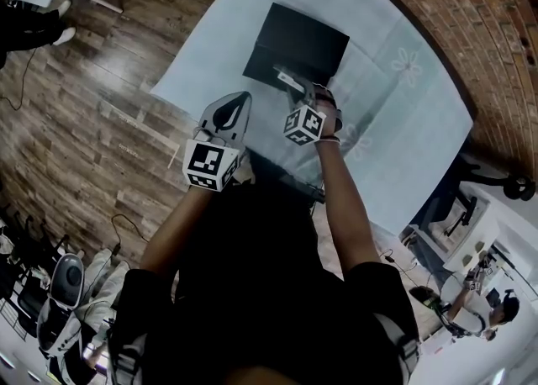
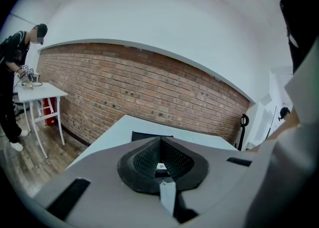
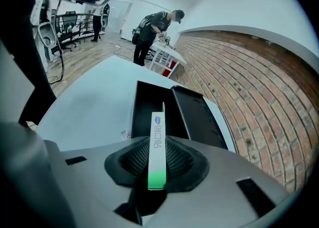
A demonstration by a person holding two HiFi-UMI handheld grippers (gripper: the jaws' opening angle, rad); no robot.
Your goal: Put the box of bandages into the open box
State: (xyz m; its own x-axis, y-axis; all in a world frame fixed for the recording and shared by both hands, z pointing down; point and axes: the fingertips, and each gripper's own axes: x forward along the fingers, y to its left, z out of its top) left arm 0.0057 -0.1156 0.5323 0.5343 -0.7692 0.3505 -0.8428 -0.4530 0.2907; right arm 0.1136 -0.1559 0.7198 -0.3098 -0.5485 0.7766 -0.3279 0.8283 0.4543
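Note:
The box of bandages (image 3: pixel 157 127) is a thin white carton with a green end, standing edge-on between the pads of my right gripper (image 3: pixel 158 141), which is shut on it. In the head view that gripper (image 1: pixel 296 86) holds the carton (image 1: pixel 288 78) at the near edge of the open black box (image 1: pixel 296 42). The black box (image 3: pixel 149 105) lies just ahead, its cavity dark, with its lid (image 3: pixel 197 117) folded out to the right. My left gripper (image 1: pixel 242 99) hangs to the left, short of the black box. Its jaws (image 2: pixel 160 140) are shut with nothing between them.
A pale blue cloth (image 1: pixel 395 114) covers the table, and a small clear scrap (image 3: pixel 124 134) lies on it left of the black box. A brick wall (image 3: pixel 249 82) runs along the far side. People stand at white tables (image 2: pixel 37 90) beyond, over wood flooring (image 1: pixel 92 114).

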